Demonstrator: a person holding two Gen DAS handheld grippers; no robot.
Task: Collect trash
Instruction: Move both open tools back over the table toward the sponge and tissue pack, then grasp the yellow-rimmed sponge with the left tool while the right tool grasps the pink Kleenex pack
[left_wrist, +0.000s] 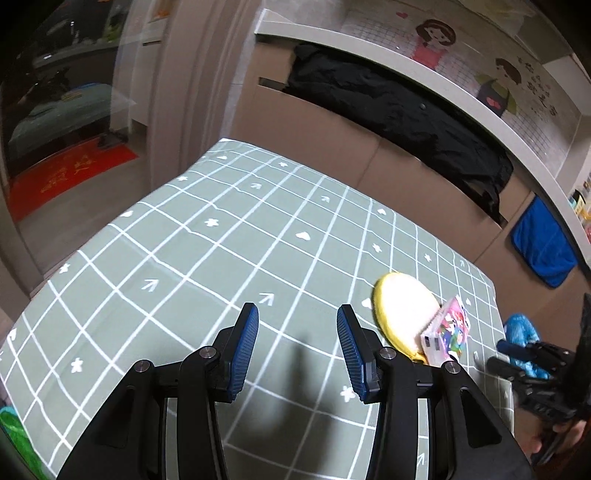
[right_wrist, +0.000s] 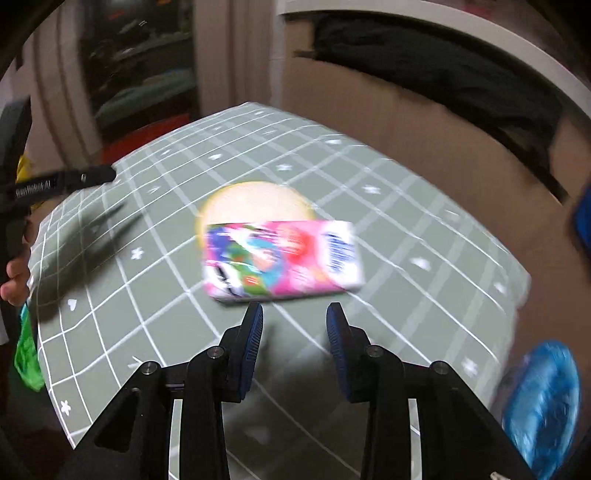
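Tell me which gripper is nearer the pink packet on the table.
Right. The right gripper hangs just short of the pink packet, jaws apart and empty. The left gripper is off to the packet's side over bare tablecloth, also empty.

Right view motion-blurred; fisheye-warped edges

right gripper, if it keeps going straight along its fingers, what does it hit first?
Most likely the pink tissue pack, lying just past the right gripper, partly over a yellow round pad. Its open jaws hold nothing. The frame is blurred, so depth is uncertain; it might meet the tablecloth first.
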